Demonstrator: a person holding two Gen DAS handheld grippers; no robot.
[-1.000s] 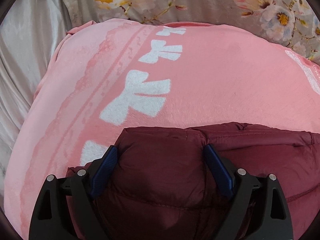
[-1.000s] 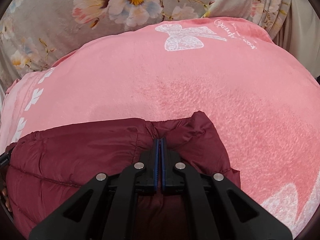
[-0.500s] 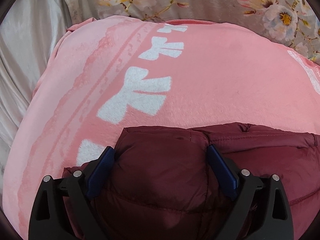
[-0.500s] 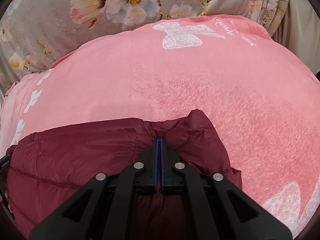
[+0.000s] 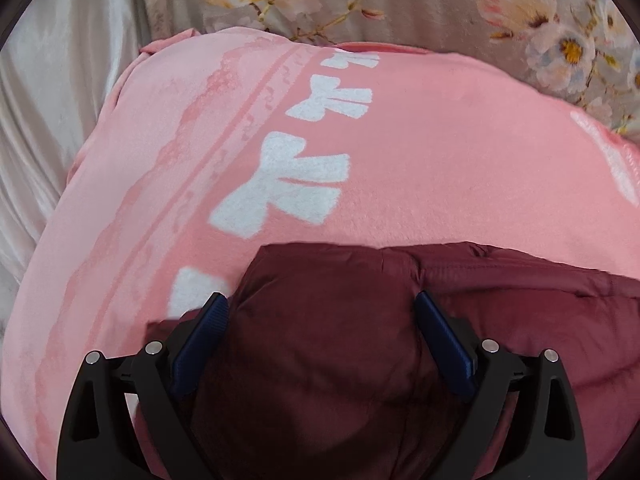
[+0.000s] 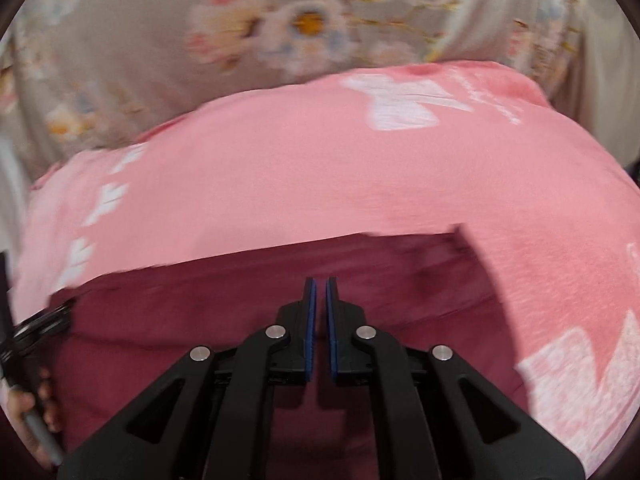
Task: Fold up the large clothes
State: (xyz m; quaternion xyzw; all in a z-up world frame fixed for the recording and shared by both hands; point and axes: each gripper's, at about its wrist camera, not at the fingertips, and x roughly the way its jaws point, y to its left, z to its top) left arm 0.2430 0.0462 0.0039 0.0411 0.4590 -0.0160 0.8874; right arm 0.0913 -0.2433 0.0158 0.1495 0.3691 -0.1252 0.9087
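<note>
A dark red padded jacket (image 5: pixel 520 312) lies folded on a pink fleece blanket (image 5: pixel 440 160) with white bows. My left gripper (image 5: pixel 316 300) stands open and wide, low over the jacket's left end. A puffy fold of the jacket bulges between its blue pads (image 5: pixel 200 344) and touches them. In the blurred right wrist view my right gripper (image 6: pixel 320 280) hovers above the jacket (image 6: pixel 200 312). Its jaws are opening: a narrow gap shows and nothing is between them. The jacket's far right corner (image 6: pixel 460 240) lies flat on the blanket (image 6: pixel 320 180).
Grey floral bedding (image 5: pixel 440 0) lies beyond the blanket and shows as well in the right wrist view (image 6: pixel 120 60). Silky white fabric (image 5: pixel 48 100) borders the blanket on the left. A person's hand (image 6: pixel 28 408) on a handle is at the lower left edge.
My right gripper let go of the jacket's pinched corner and rose back from it; the corner now lies flat. My left gripper's jaws widened slightly and it stayed in place.
</note>
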